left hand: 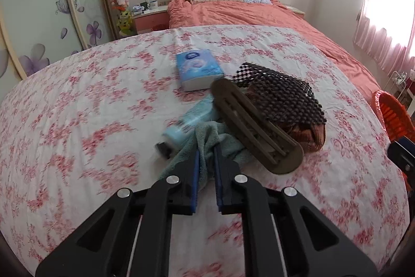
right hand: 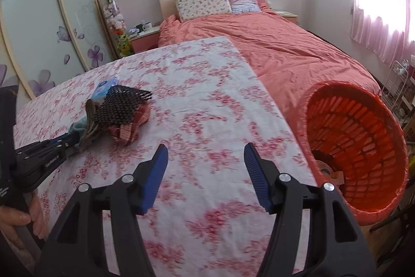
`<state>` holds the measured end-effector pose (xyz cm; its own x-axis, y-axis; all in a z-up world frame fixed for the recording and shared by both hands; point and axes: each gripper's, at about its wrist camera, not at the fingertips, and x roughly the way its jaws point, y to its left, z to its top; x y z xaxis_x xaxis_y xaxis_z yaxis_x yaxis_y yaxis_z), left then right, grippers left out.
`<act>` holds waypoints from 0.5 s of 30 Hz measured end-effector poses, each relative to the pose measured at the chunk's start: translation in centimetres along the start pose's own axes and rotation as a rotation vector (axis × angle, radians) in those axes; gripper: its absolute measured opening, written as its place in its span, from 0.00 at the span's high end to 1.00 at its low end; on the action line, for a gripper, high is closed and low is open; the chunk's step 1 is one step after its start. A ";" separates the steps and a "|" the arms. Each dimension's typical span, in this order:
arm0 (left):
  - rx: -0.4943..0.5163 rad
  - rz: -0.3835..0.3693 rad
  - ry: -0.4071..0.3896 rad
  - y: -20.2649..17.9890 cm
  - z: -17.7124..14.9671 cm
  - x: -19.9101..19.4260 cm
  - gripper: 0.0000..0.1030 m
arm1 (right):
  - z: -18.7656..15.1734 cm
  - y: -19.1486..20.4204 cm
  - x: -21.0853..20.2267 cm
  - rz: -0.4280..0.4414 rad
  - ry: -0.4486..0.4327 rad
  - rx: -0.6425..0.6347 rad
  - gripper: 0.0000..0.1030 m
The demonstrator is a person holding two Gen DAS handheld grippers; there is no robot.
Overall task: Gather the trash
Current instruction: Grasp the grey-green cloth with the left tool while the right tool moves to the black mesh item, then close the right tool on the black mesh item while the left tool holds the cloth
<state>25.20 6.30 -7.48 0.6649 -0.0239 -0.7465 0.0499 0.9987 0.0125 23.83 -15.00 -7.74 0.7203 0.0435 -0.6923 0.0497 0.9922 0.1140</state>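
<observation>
A grey-green cloth (left hand: 207, 134) lies crumpled on the floral tablecloth (left hand: 90, 108), and my left gripper (left hand: 206, 151) is shut on its near fold. Against the cloth lie a pale blue bottle (left hand: 186, 121), a brown shoe sole (left hand: 256, 126), a black mesh (left hand: 280, 92) and a red checked fabric (left hand: 313, 136). A blue tissue pack (left hand: 198, 69) sits just behind them. In the right wrist view my left gripper (right hand: 75, 140) pinches the cloth (right hand: 77, 127) at the left. My right gripper (right hand: 206, 155) stands open above bare tablecloth, nothing between its fingers.
An orange slatted basket (right hand: 363, 126), lined with a red bag, stands off the table's right edge with a few small items at its bottom. A bed with a coral duvet (right hand: 285, 51) lies beyond. A person's hand (right hand: 15, 220) holds the left gripper's handle.
</observation>
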 end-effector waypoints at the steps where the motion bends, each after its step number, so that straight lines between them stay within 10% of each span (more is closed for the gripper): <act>1: -0.009 0.002 -0.004 0.9 -0.3 -0.6 0.90 | 0.1 0.5 0.2 0.005 0.002 -0.009 0.42; 15: -0.147 0.161 0.004 12.4 -1.2 -1.5 0.90 | 2.6 8.1 4.3 0.118 0.024 -0.053 0.50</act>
<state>23.91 18.82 -7.05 0.6523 0.1362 -0.7456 -0.1662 0.9855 0.0346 29.08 -7.11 -7.95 0.7019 0.1628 -0.6934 -0.0716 0.9847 0.1587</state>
